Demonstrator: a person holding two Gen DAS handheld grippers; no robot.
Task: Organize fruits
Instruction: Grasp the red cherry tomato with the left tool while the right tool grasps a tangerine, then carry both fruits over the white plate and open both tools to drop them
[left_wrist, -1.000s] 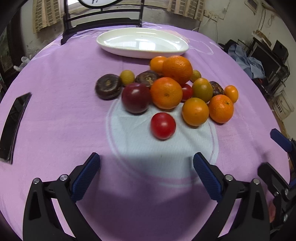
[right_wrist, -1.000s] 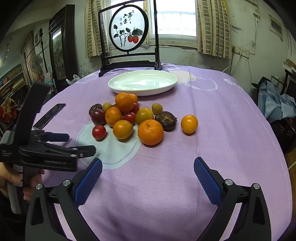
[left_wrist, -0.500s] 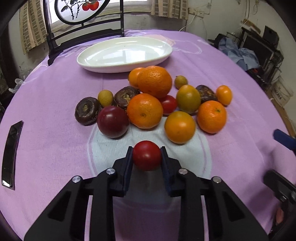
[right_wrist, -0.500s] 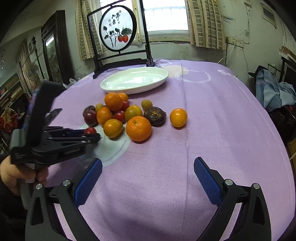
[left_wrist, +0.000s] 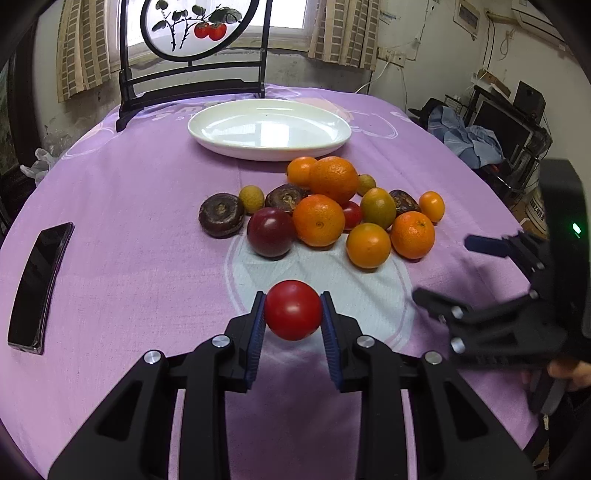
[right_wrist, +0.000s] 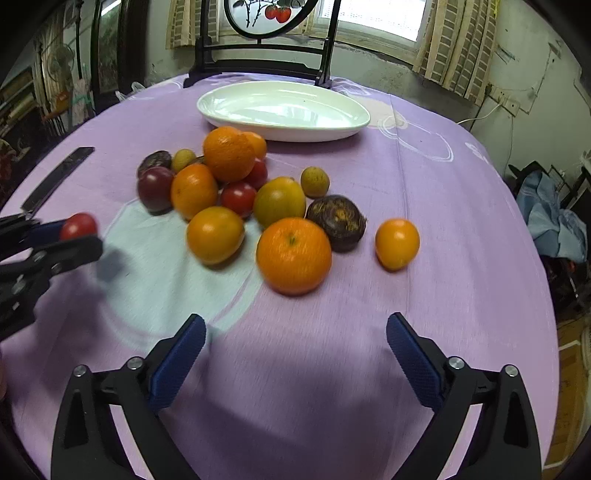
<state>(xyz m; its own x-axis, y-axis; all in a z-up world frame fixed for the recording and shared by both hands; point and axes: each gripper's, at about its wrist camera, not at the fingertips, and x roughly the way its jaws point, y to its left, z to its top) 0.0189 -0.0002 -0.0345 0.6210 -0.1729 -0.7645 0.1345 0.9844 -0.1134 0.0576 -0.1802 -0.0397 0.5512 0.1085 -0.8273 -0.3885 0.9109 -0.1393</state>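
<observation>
Left wrist: tomato (left_wrist: 293, 309) between jaws

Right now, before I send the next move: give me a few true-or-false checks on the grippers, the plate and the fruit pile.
1. The left gripper is shut on the red tomato. True.
2. The white plate already holds two oranges. False: nothing lies in it; all the fruit sits on the purple tablecloth.
3. The right gripper is clamped on an orange. False: it is open, nothing between its pads, though its jaws have just been closing a little.
4. A dark phone lies on the cloth, apart from the fruit pile. True.
5. The held tomato rests on the cloth. False: it hangs clear above its shadow.
</observation>
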